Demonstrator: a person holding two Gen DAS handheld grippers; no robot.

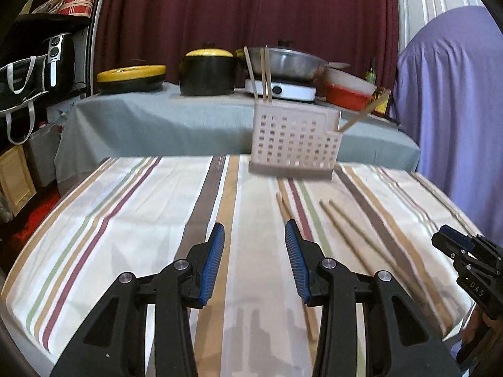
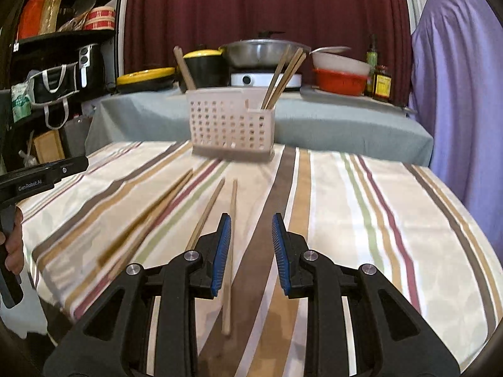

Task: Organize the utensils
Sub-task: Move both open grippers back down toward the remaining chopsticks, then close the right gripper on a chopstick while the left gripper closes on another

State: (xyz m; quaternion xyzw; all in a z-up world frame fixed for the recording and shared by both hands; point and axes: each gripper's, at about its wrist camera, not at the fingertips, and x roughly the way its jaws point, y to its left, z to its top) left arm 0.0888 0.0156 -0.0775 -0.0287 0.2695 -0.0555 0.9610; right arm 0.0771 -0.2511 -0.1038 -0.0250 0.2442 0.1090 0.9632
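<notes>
A pale perforated utensil holder (image 1: 295, 139) stands at the far edge of the striped table and holds several wooden chopsticks (image 1: 262, 73); it also shows in the right wrist view (image 2: 231, 125). Loose chopsticks (image 1: 349, 235) lie on the cloth right of my left gripper (image 1: 254, 238), which is open and empty above the table. In the right wrist view the loose chopsticks (image 2: 231, 238) lie just left of and under my right gripper (image 2: 251, 226), which is open and empty. The right gripper also shows at the right edge of the left wrist view (image 1: 440, 235).
The striped tablecloth (image 2: 361, 220) covers the table. Behind it a grey-covered counter (image 1: 157, 119) carries black-and-yellow pots (image 1: 207, 72), a steel pan on a hotplate (image 1: 283, 62), a red bowl (image 1: 345, 94) and bottles (image 2: 382, 83). A purple drape (image 1: 456, 94) hangs at right, shelves (image 2: 63, 31) at left.
</notes>
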